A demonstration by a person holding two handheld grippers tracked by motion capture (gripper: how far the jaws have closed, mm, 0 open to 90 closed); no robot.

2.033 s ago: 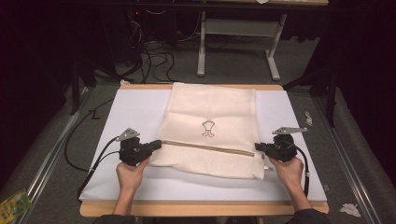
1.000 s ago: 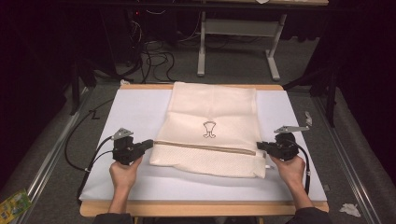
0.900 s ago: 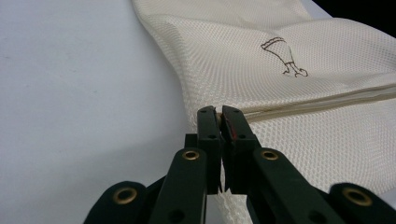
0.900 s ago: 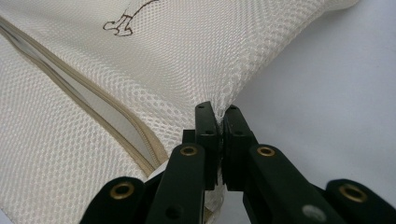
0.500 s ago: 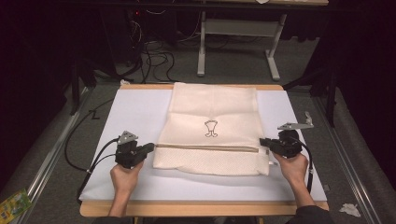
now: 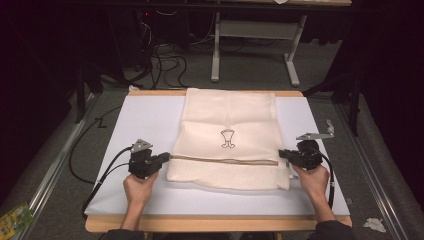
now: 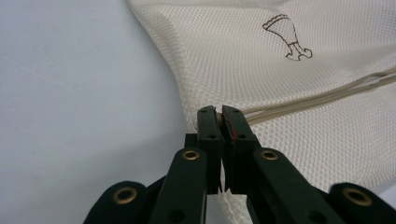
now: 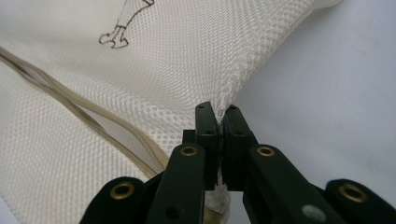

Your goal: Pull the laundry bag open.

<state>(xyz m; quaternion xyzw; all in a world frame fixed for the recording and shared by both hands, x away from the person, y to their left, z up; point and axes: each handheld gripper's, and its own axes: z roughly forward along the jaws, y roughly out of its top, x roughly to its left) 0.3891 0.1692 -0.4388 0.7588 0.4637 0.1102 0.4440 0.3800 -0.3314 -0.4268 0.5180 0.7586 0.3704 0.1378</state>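
The left gripper [image 6: 163,160] was closed on the left edge of a cream mesh bag [image 6: 229,140], and in the left gripper view its jaws pinched the cloth just where a beige hem band [image 7: 322,93] reached the edge. The right gripper [image 6: 284,154] was closed on the opposite edge of the bag in the same way; in the right gripper view the mesh was squeezed between its two black jaws. Each gripper was held by one hand, the left hand [image 6: 139,187] and the right hand [image 6: 312,181], at the near side of the table.

The bag lay flat in the middle of the table, between the two grippers. Its cloth was a fine net with small holes, pale cream in colour. A small dark drawing [image 6: 227,138] stood near its middle. The near part was folded over, and the band ran across the bag from one gripper to the other.

Under the bag was a white sheet [image 6: 145,120] that covered the wooden table [image 6: 215,223]. Beyond the table the room was dark, with a grey floor, black cables [image 6: 165,60] and a grey metal stand [image 6: 255,45].
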